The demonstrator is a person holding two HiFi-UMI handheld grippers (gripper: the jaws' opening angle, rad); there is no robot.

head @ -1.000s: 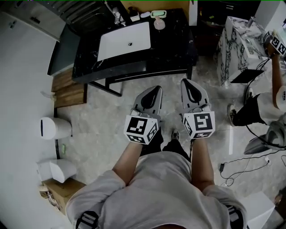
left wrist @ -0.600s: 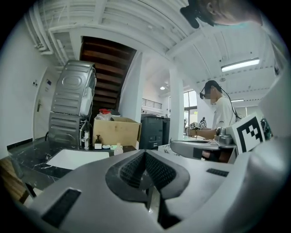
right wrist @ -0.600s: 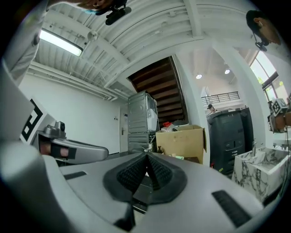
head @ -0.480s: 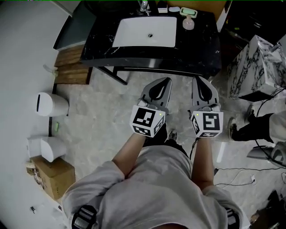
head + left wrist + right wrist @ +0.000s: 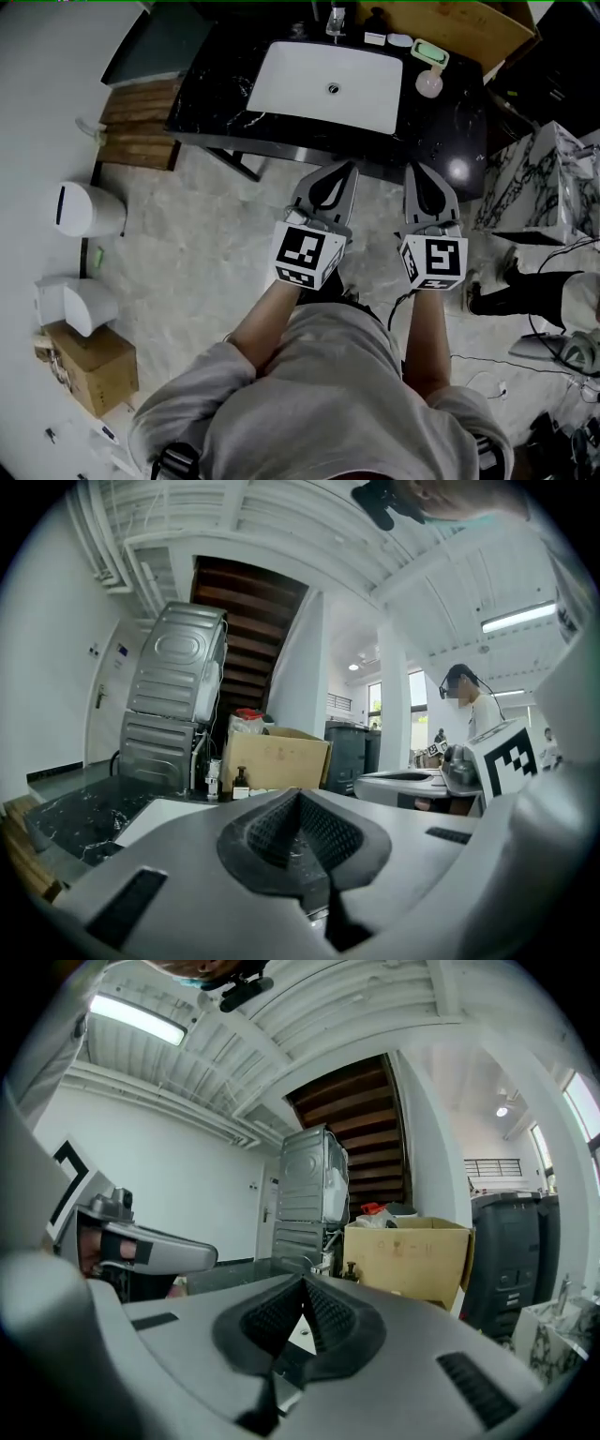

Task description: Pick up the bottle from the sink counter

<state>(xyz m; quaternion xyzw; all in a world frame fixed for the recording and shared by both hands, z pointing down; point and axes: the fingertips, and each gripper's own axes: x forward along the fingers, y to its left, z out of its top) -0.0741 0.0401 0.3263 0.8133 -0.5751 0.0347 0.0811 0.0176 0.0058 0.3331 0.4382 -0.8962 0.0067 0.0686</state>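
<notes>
Closing in on the black sink counter, the person stands nearer than a second ago, its front edge now just above both tools. The left gripper is pinched together, empty. The dark bottle waits at the counter's back edge, top centre. The right gripper is likewise closed and empty, so the pickup lies ahead.
</notes>
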